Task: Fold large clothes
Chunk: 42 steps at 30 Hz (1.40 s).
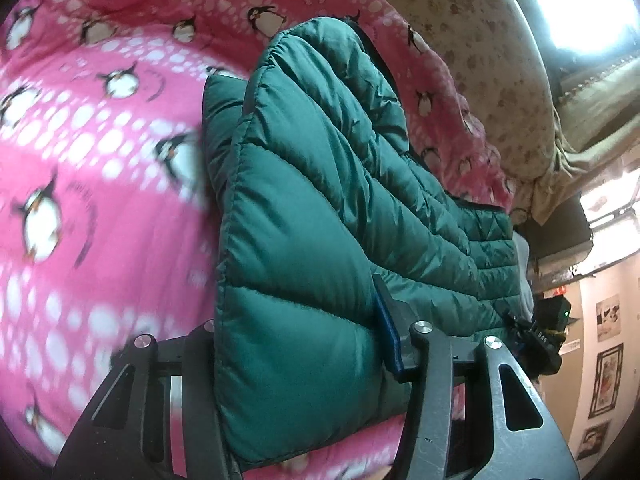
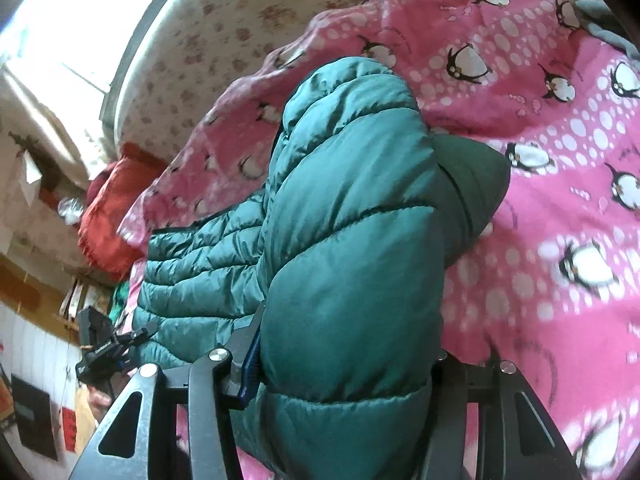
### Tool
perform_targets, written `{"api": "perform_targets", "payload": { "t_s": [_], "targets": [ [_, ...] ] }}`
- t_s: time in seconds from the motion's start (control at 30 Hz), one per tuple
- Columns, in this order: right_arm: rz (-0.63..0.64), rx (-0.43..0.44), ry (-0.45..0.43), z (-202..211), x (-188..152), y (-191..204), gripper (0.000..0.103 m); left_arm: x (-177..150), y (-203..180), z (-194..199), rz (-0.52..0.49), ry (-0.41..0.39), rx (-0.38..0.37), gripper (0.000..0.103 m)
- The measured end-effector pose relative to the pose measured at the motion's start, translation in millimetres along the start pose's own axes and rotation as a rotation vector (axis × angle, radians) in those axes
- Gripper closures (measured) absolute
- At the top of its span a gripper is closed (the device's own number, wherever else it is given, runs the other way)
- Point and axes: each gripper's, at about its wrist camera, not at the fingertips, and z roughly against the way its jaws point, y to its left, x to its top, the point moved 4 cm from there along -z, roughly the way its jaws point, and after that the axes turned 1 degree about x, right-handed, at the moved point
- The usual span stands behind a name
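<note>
A green quilted puffer jacket (image 1: 320,200) lies over a pink penguin-print blanket (image 1: 100,160). My left gripper (image 1: 300,344) is shut on a thick padded edge of the jacket, which fills the gap between its fingers and hides the left one. In the right wrist view the same jacket (image 2: 352,240) bulges up between the fingers of my right gripper (image 2: 344,364), which is shut on another padded edge. The right gripper shows at the far right of the left wrist view (image 1: 548,336). The left gripper shows at lower left of the right wrist view (image 2: 104,348).
The pink blanket (image 2: 560,200) covers a bed. A floral beige sheet (image 1: 480,40) lies beyond it. A red garment (image 2: 112,216) sits at the bed's far edge. Framed pictures (image 1: 608,380) hang on a wall. A bright window (image 1: 580,0) is above.
</note>
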Motion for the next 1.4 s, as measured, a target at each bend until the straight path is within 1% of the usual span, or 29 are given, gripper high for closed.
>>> {"api": "perform_targets", "payload": {
  "t_s": [0.13,0.2,0.23,0.3,0.33,0.37,0.43,0.47,0.6,0.73,0.8,0.87,0.97,1.1,1.2,1.33,1.4],
  "targets": [
    [0.008,0.019,0.018,10,-24,12,0.052,-22,3,15,-0.017,0.001,0.016,0.054],
    [-0.006,0.008,0.014,9,-31,9,0.052,-29,11,14,0.005,0.007,0.021,0.051],
    [-0.024,-0.005,0.012,7,-34,4,0.051,-30,15,10,0.019,0.009,0.028,0.048],
    [-0.049,-0.05,0.017,-3,-36,-5,0.044,-33,23,6,0.034,0.001,0.071,0.031],
    [-0.073,-0.075,0.025,-8,-39,-13,0.037,-34,25,6,0.031,-0.008,0.085,0.028],
    [-0.111,-0.072,0.032,-11,-41,-20,0.033,-36,26,8,0.025,-0.024,0.099,0.025],
    [-0.17,-0.065,0.019,-7,-44,-30,0.031,-40,25,16,0.006,-0.051,0.133,0.023],
    [-0.173,-0.072,0.005,-1,-44,-30,0.031,-43,22,22,-0.011,-0.067,0.158,0.023],
    [-0.107,-0.166,-0.071,38,-46,-18,0.031,-55,12,43,-0.066,-0.121,0.251,0.023],
    [-0.027,-0.182,-0.134,71,-49,5,0.031,-71,-13,57,-0.151,-0.204,0.33,0.023],
    [0.031,-0.192,-0.155,81,-57,24,0.031,-77,-23,60,-0.173,-0.235,0.35,0.023],
    [0.097,-0.193,-0.171,87,-70,46,0.031,-85,-34,59,-0.188,-0.252,0.338,0.023],
    [0.16,-0.186,-0.182,86,-90,68,0.031,-91,-48,55,-0.205,-0.258,0.35,0.023],
    [0.23,-0.193,-0.2,74,-110,94,0.031,-103,-71,47,-0.281,-0.269,0.404,0.023],
    [0.275,-0.245,-0.213,59,-125,110,0.031,-111,-82,44,-0.317,-0.282,0.415,0.023],
    [0.303,-0.28,-0.246,49,-136,119,0.031,-120,-93,41,-0.349,-0.31,0.433,0.023],
    [0.327,-0.338,-0.265,45,-141,122,0.031,-123,-97,39,-0.362,-0.315,0.44,0.023]
  ]
}}
